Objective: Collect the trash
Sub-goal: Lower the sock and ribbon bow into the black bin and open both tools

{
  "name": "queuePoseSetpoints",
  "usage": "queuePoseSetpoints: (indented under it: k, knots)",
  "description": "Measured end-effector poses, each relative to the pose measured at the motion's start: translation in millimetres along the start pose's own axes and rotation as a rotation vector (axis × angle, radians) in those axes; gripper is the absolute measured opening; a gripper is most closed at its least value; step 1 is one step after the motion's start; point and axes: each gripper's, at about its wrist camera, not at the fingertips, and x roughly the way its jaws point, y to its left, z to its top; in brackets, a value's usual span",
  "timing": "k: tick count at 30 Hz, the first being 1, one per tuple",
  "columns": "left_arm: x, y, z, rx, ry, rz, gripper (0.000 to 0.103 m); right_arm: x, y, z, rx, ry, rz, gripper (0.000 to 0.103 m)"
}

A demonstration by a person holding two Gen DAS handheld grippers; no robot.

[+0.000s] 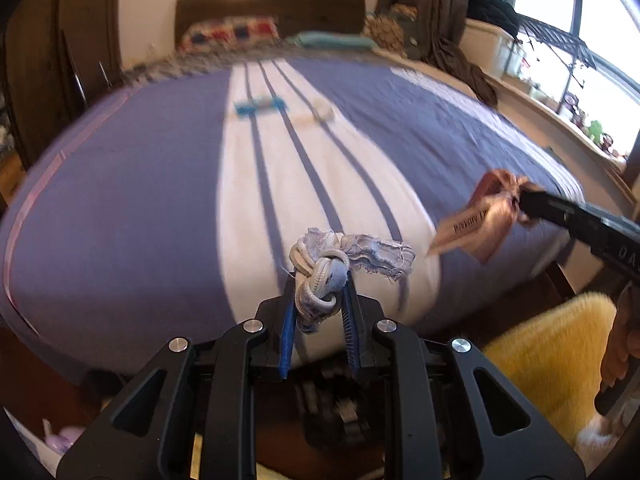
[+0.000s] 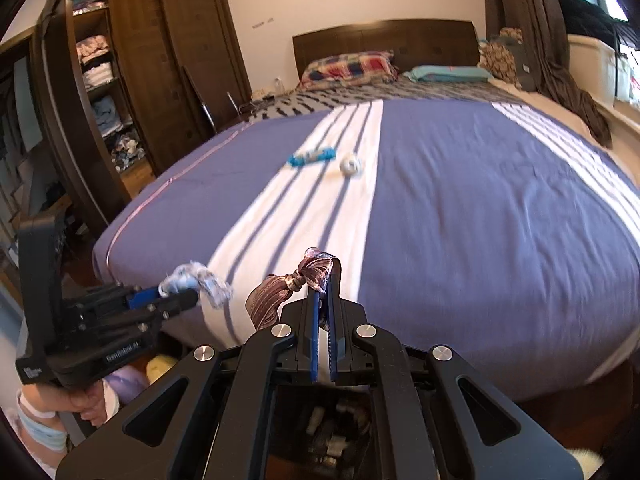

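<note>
While both grippers hang over the foot of the bed (image 2: pixel 480 208), each is clamped on a scrap. The left gripper (image 1: pixel 318 300) pinches a knotted blue rag (image 1: pixel 324 272) between its fingertips, the frayed end trailing toward 3 o'clock beyond the fingers. The right gripper (image 2: pixel 325 288) is closed on a brown ribbon (image 2: pixel 288 288), its knot at the tips and a loop hanging off toward 9 o'clock. Farther up the white stripe, at 12 o'clock, lie a blue wrapper (image 2: pixel 311 157) and a white wad (image 2: pixel 351 165), just beside each other.
</note>
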Motion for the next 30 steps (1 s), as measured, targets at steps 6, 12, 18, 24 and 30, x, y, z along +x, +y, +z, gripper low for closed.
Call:
queuePoseSetpoints:
  k: [6,12,18,24,30]
  knots:
    - [40.6,-5.8,-69.9,-0.030,0.160,-0.045,0.020,20.7,-4.7,-61.3,0.008,0.149,-0.013,0.005]
    - [82.0,-3.0,-106.9,-0.039,0.281,-0.013,0.020,60.5,-14.9,-107.0,0.029,0.284,-0.049,0.005]
    - [113.9,-1.2,-128.0,-0.064,0.370,-0.034,0.020,95.1,-16.0,-141.5,0.057,0.406,-0.052,0.005]
    - [139.5,-3.9,-144.9,-0.085,0.454,-0.061,0.020,124.3,-12.6,-156.3,0.075,0.482,-0.059,0.005]
    - [157.0,-5.2,-149.5,-0.108,0.501,-0.091,0.020,145.1,-17.6,-166.0,0.120,0.535,-0.040,0.005]
